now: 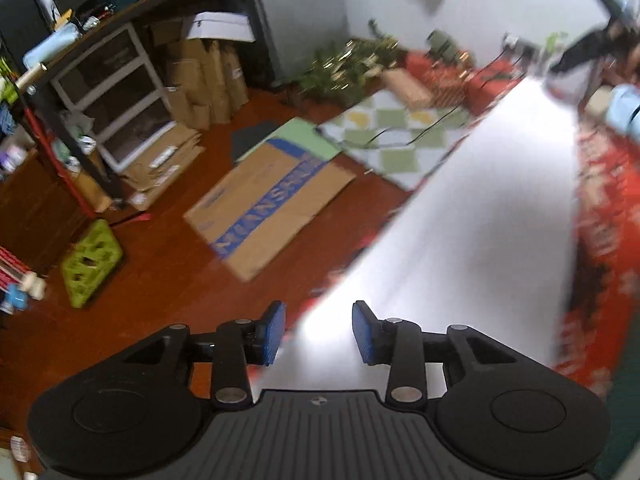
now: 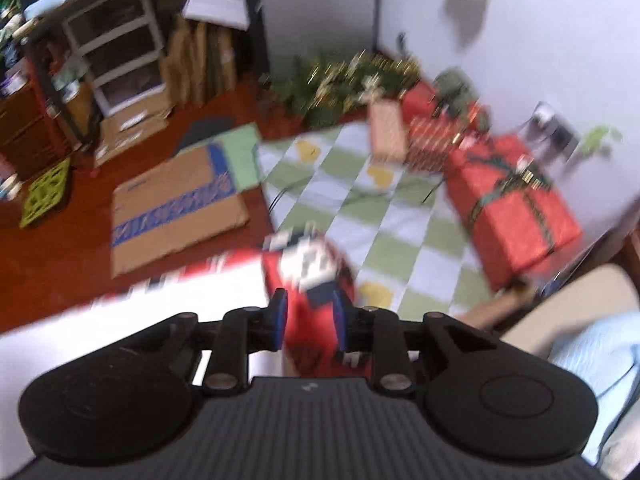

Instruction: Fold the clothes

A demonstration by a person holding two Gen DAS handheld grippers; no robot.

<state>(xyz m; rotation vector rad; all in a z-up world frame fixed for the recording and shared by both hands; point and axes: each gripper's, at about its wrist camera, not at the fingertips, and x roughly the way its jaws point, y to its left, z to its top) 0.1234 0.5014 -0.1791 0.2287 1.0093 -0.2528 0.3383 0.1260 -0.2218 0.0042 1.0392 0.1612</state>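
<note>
A red patterned garment (image 2: 310, 280) with white and dark blocks is bunched between the blue pads of my right gripper (image 2: 308, 318), which is shut on it above the white table (image 2: 140, 320). In the left wrist view my left gripper (image 1: 319, 332) is open with nothing between its fingers, hovering over the near edge of the white table (image 1: 460, 232). More of the red patterned garment (image 1: 600, 208) lies blurred along the table's right side.
On the red-brown floor lie a flattened cardboard box (image 1: 268, 204), a green checked mat (image 2: 360, 216) and a green stool (image 1: 92, 264). Red wrapped gift boxes (image 2: 516, 208) and greenery (image 2: 352, 80) stand by the wall. Shelving and drawers (image 1: 116, 92) fill the left.
</note>
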